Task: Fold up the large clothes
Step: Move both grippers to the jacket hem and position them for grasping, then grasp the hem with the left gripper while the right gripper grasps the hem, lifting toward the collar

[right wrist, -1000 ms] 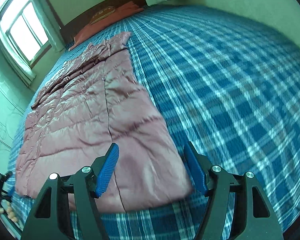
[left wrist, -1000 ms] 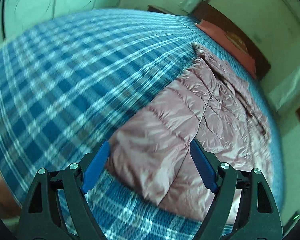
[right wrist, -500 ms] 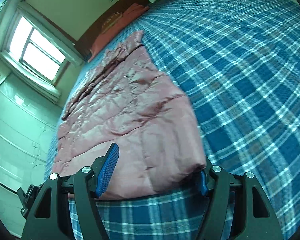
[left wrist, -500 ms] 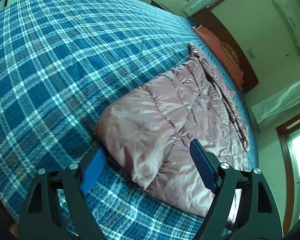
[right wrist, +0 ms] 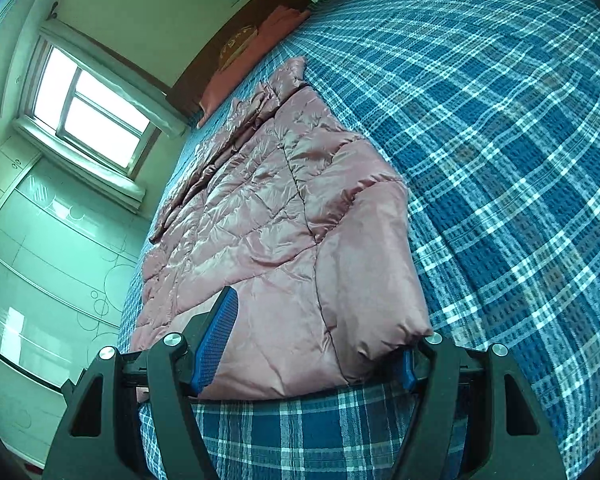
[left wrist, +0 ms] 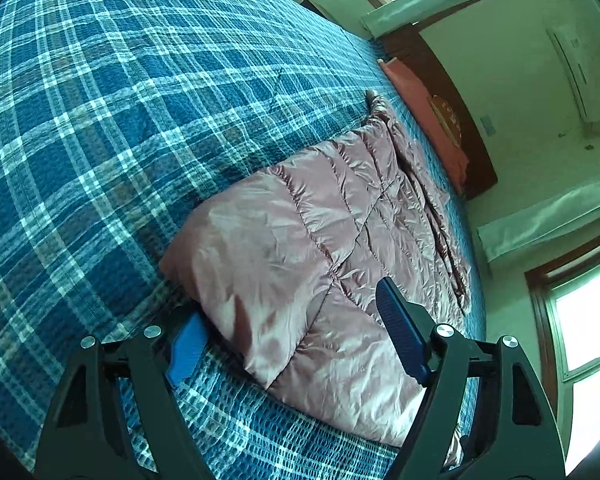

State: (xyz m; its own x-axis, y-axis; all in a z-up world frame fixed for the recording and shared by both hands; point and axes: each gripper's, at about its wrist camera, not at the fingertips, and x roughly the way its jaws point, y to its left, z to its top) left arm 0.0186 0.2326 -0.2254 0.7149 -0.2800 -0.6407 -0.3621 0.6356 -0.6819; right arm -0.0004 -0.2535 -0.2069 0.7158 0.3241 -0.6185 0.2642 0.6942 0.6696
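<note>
The left tool (left wrist: 288, 332) is closing, unclenched, around one near corner of the pink jacket (left wrist: 340, 240); the right tool (right wrist: 312, 340) gapes around the other. The jacket lies flat on a blue plaid bed (left wrist: 120, 100). Beyond: pillow (right wrist: 256, 56), headboard (left wrist: 432, 64), window (right wrist: 88, 112).

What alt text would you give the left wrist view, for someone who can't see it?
A pink quilted jacket lies flat on a blue plaid bedspread, its near corner between the closing blue-padded left tongs. Beyond it are a reddish pillow, a dark headboard and bright windows.
</note>
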